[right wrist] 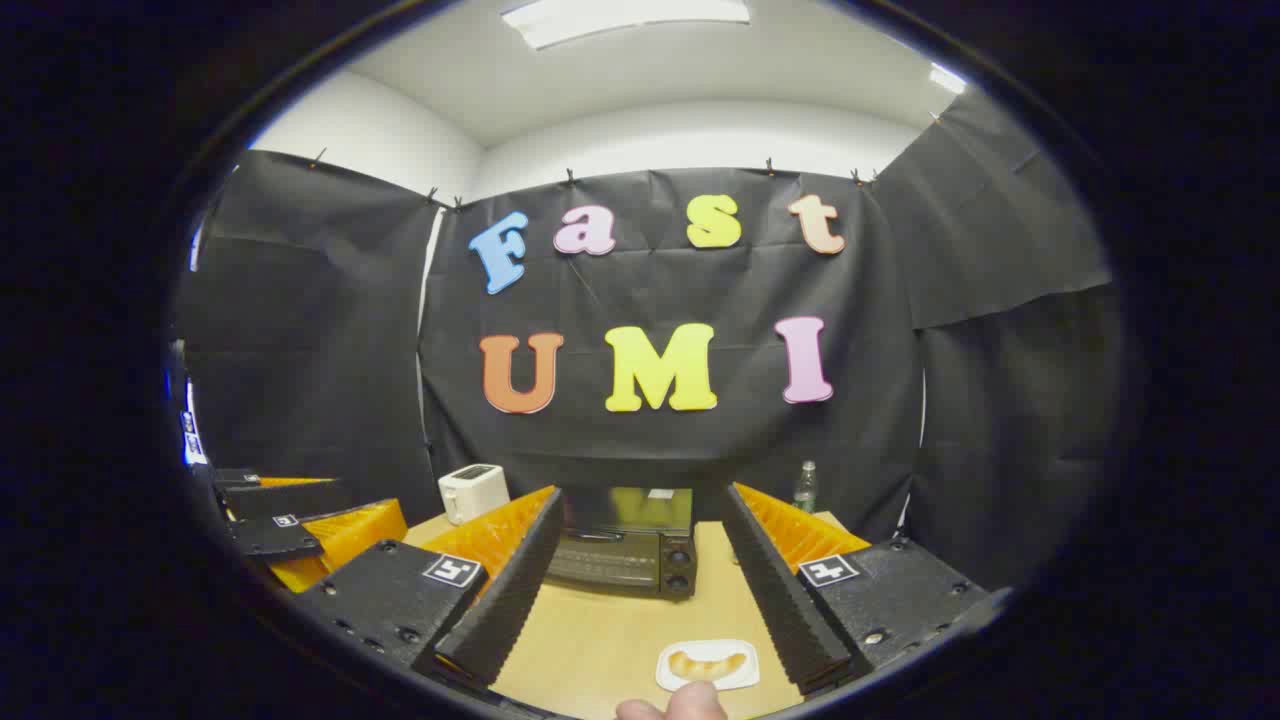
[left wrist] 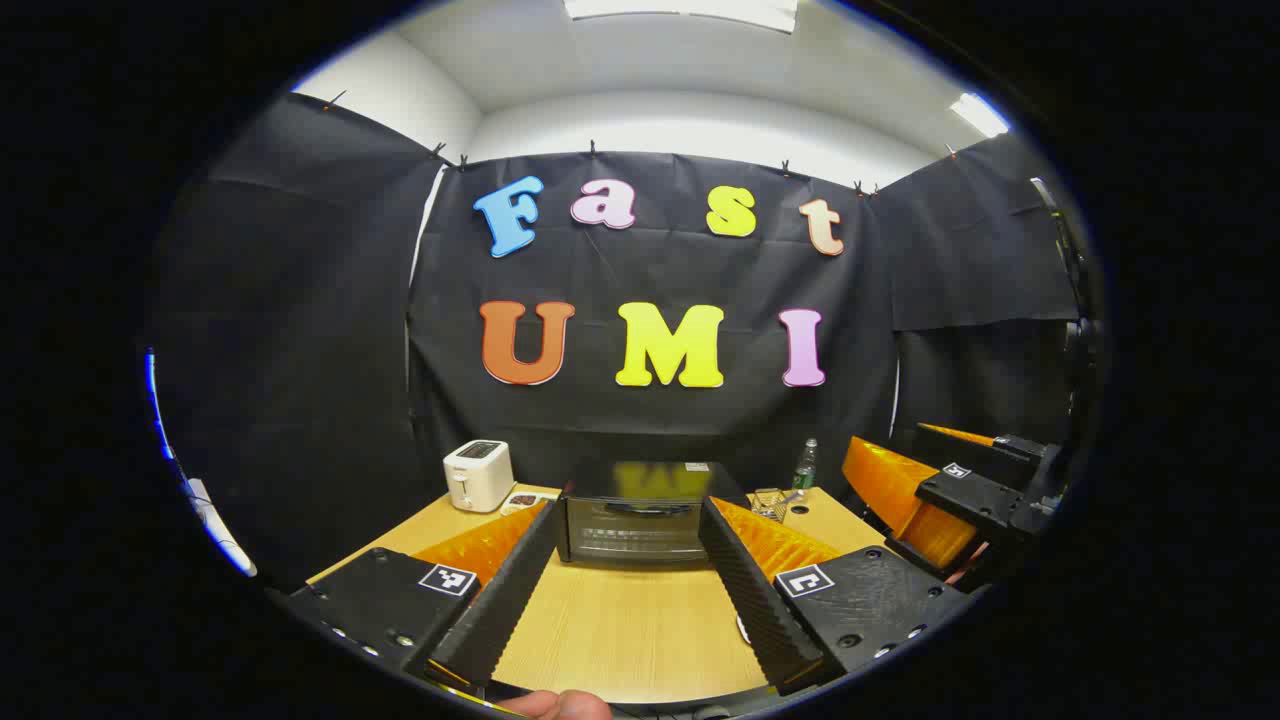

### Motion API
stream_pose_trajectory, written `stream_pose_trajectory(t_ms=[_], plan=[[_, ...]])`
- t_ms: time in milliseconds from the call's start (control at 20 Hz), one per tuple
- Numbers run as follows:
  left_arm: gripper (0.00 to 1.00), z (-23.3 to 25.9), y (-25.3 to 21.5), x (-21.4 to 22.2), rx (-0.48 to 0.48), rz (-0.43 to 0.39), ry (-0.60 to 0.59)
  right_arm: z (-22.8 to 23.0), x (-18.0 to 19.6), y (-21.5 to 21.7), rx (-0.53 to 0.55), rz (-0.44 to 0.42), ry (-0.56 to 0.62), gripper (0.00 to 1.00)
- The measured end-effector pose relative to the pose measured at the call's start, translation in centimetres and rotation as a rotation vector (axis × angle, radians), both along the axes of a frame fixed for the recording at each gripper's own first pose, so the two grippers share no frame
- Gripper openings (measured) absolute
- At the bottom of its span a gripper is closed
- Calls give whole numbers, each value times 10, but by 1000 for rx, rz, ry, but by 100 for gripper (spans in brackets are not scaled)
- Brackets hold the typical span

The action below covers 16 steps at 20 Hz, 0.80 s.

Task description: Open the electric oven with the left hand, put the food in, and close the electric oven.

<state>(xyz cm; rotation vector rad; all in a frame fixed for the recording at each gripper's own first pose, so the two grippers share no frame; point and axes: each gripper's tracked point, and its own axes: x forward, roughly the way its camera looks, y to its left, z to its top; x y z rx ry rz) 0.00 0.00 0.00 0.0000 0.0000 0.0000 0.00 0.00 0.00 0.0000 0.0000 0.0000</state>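
Observation:
A black electric oven [left wrist: 633, 515] stands at the back of the wooden table [left wrist: 620, 630] with its door closed. In the right gripper view the oven [right wrist: 625, 555] sits ahead, and a white plate [right wrist: 707, 666] with a curved golden pastry [right wrist: 706, 663] lies near the front edge. My left gripper [left wrist: 625, 535] is open, high over the table, its fingers framing the oven from a distance. My right gripper [right wrist: 640, 530] is open too, held above the table behind the plate. The right gripper [left wrist: 960, 500] also appears at the right of the left gripper view.
A white toaster [left wrist: 478, 475] stands at the table's back left, with a small dish [left wrist: 521, 500] beside it. A green bottle [left wrist: 805, 465] and a wire rack [left wrist: 770, 503] are at the back right. A fingertip [right wrist: 680, 705] shows at the bottom edge.

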Motion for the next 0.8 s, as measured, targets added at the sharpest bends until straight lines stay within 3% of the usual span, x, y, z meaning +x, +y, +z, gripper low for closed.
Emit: stream_pose_trajectory(t_ms=[800], plan=[[93, -12, 13, -13, -6, 17, -4, 1, -3, 1, -2, -26, 2, 100]])
